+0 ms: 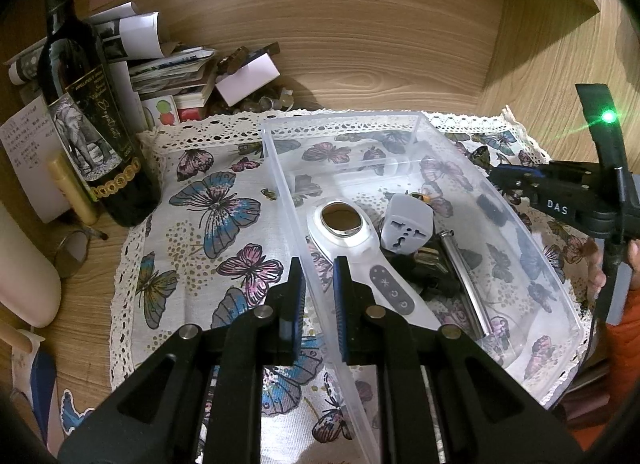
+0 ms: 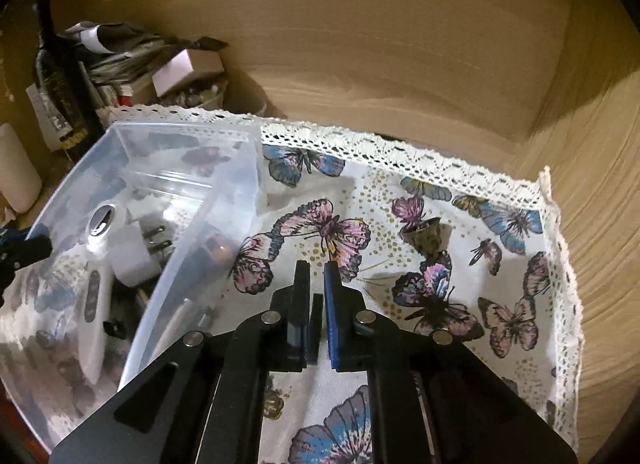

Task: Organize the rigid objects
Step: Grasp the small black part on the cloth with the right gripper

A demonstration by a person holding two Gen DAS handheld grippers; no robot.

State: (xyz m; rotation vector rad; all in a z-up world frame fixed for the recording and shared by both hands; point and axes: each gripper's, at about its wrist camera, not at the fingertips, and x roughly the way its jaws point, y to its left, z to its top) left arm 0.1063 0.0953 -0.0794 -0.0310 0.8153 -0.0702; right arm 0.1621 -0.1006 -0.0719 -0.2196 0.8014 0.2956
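A clear plastic bin (image 1: 276, 168) sits on a butterfly-print cloth (image 1: 208, 200). In it lie a white handheld device (image 1: 352, 236) with a round metal head, a grey travel adapter (image 1: 406, 230), a metal rod (image 1: 464, 280) and a black item (image 1: 432, 276). My left gripper (image 1: 319, 264) straddles the bin's left wall with a narrow gap between its jaws. My right gripper (image 2: 316, 268) hangs over the cloth right of the bin (image 2: 192, 232), nearly closed and holding nothing. It also shows in the left wrist view (image 1: 496, 176) at the bin's right side.
A dark wine bottle (image 1: 80, 112) stands at the cloth's back left. Behind it are stacked papers and books (image 1: 160, 64) and small clutter. A small dark bell-shaped object (image 2: 426, 238) lies on the cloth right of the bin. Wooden walls enclose the desk.
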